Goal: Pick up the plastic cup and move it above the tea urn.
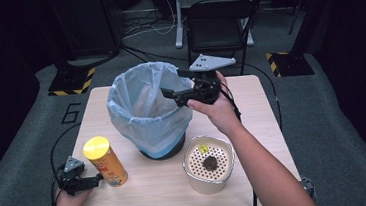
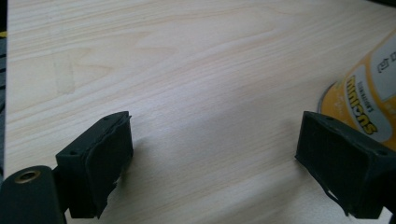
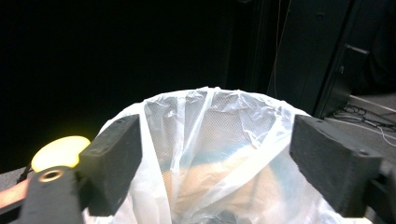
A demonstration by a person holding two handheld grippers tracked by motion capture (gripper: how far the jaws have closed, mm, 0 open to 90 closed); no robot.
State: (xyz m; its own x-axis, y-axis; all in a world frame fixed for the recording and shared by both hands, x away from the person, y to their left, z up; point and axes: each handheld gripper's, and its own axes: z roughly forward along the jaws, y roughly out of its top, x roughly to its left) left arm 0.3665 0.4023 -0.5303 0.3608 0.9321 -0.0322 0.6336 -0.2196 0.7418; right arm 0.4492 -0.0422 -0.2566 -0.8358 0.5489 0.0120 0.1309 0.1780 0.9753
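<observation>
While bare table (image 1: 153, 186) lay open before it, the left gripper (image 1: 99, 179) gaped beside the yellow can (image 1: 106, 161); the right gripper (image 1: 171, 94) hung wide over the lined bin (image 1: 144, 111).

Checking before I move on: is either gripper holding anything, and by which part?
Nothing is held. The left gripper is open on the table beside the yellow can; the right gripper is open over the bin bag.
</observation>
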